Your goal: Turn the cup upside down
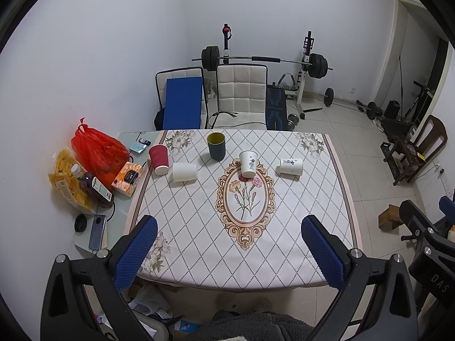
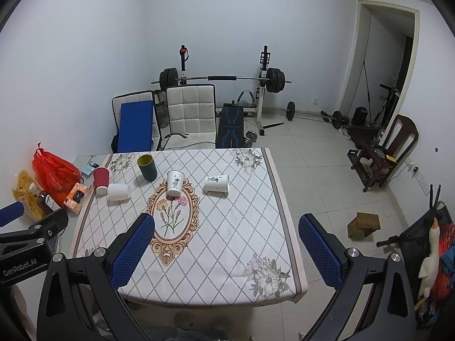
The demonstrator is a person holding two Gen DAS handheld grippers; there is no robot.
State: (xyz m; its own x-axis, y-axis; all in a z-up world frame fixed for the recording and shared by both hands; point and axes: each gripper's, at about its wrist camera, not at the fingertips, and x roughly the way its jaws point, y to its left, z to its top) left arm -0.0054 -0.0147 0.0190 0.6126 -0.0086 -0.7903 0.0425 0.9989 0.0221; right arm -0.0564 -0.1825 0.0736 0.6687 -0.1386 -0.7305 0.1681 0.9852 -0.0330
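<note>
Both grippers, left (image 1: 229, 251) and right (image 2: 226, 251), hang spread and empty above the table (image 1: 298, 244). No cup is grasped yet. Next likely comes reaching for an upright one, perhaps the dark cup (image 1: 216, 145).

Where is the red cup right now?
The red cup stands on the table's far left edge in both views, right beside the plain white cup lying on its side, with the dark green cup farther right.

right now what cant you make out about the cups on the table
- Dark cup: both views too distant to show whether anything is inside.
- Two printed white cups: lettering too small to read.
- Plain white cup: lying on its side, mouth turned away.
- Red cup: its base is too small to judge.
</note>
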